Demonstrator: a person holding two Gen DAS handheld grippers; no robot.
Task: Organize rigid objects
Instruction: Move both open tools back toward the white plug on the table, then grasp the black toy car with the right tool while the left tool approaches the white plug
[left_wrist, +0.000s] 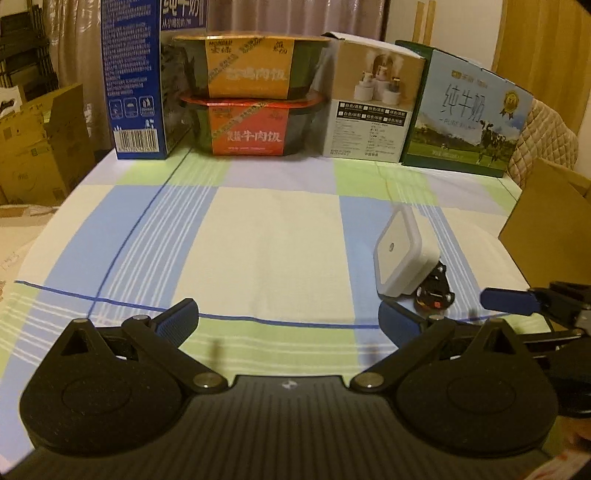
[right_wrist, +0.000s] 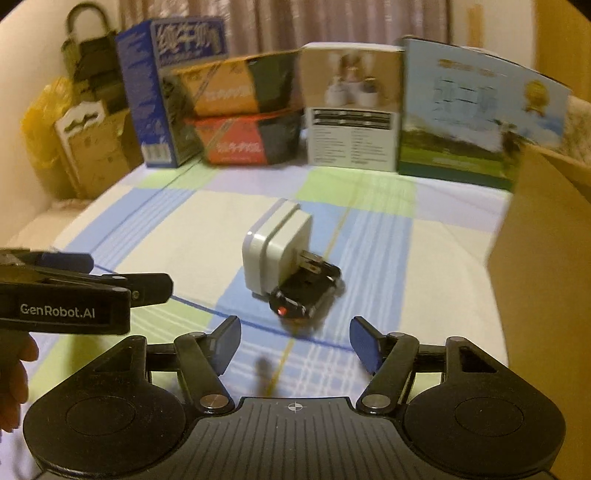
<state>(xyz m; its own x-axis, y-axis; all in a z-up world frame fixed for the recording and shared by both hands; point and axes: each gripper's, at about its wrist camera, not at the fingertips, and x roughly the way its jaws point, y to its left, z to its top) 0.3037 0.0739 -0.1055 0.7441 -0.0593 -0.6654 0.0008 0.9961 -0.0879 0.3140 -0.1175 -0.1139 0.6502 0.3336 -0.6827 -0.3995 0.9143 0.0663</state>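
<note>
The right gripper (right_wrist: 294, 345) is held apart and empty, short of the white plug adapter (right_wrist: 275, 251), which leans on a small black toy car (right_wrist: 304, 297). The adapter is best approached squarely – flat sides between the pads – without the car being nudged. The left gripper (left_wrist: 290, 319) is likewise apart and empty.

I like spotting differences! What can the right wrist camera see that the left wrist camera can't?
Only the right wrist view shows the white plug's metal prongs, a yellow plastic bag and a hand. Only the left wrist view shows the plug's flat front with its small round dot. Both show the white square plug, the small black toy car and the boxes behind.
</note>
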